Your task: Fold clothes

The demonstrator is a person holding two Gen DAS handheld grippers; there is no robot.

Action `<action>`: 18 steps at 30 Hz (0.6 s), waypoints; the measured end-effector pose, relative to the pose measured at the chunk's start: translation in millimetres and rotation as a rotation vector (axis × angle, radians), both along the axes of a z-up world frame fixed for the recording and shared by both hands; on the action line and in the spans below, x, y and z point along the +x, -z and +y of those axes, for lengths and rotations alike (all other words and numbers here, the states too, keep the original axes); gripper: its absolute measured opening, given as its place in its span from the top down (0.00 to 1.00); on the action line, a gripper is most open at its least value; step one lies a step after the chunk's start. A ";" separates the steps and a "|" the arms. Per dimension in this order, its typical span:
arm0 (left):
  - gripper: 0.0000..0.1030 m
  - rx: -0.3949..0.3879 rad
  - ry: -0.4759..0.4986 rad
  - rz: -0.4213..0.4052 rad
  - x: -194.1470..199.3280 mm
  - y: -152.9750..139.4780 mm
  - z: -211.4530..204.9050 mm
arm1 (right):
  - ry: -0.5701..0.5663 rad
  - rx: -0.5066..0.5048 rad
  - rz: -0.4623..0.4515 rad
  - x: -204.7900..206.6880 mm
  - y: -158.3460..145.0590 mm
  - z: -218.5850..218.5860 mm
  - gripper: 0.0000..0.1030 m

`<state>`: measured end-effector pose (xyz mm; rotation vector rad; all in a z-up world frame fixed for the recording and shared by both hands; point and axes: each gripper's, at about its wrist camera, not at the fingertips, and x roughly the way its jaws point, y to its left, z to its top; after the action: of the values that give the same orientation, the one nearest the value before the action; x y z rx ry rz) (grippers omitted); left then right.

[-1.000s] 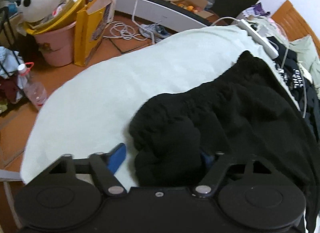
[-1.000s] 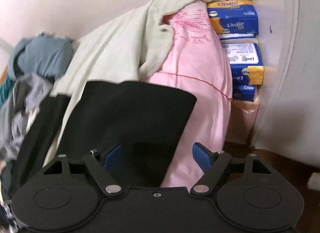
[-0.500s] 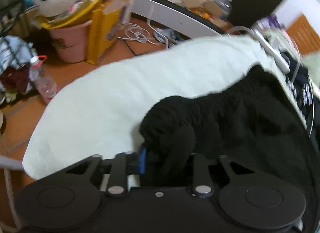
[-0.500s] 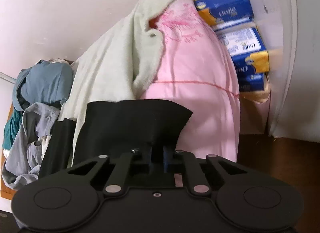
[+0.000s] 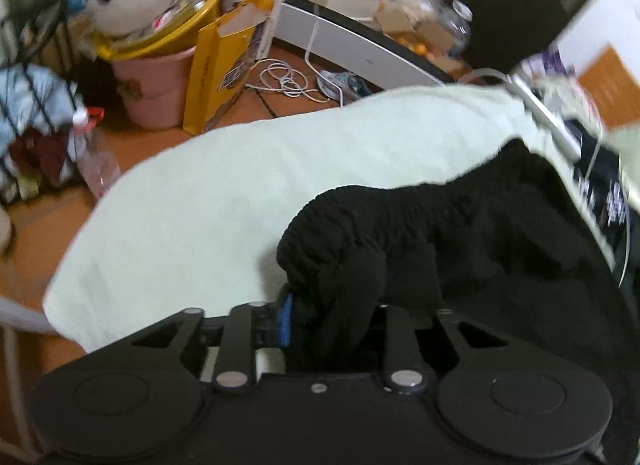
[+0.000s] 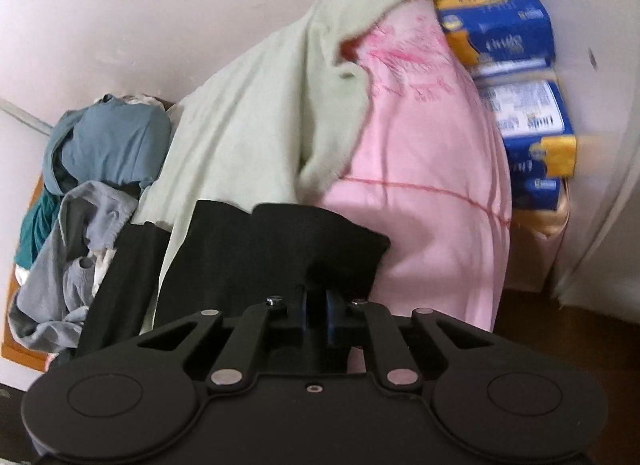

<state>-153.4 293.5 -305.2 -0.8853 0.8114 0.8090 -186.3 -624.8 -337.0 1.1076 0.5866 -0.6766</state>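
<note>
While the left gripper (image 5: 332, 317) pinches a bunched fold of the black garment (image 5: 460, 233) over the pale green blanket (image 5: 240, 193), its jaws having eased slightly apart, the right gripper (image 6: 316, 307) clamps narrowly on the black cloth edge (image 6: 272, 249), pink pillow (image 6: 424, 185) beyond its fingers

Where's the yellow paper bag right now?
In the left wrist view, the yellow paper bag stands on the floor at upper left, beside the pink bucket, beyond the pale green blanket.
</note>
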 end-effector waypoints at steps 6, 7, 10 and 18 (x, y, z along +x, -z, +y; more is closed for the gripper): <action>0.57 0.004 0.015 0.000 3.1 3.4 -1.4 | 0.016 0.027 0.009 -16.8 20.5 12.3 0.46; 0.57 0.002 0.010 0.000 3.5 4.6 -1.5 | 0.028 0.060 -0.021 -19.1 26.2 14.4 0.46; 0.54 0.004 0.001 0.007 5.4 8.3 -1.5 | 0.013 0.082 -0.044 -16.3 34.1 16.2 0.45; 0.78 0.056 0.101 0.164 29.5 -8.9 0.9 | -0.051 0.060 0.007 -4.5 18.0 -0.1 0.86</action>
<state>-123.9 294.4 -296.3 -0.7292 0.9651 0.8186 -190.8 -624.9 -355.1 1.1426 0.6427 -0.6219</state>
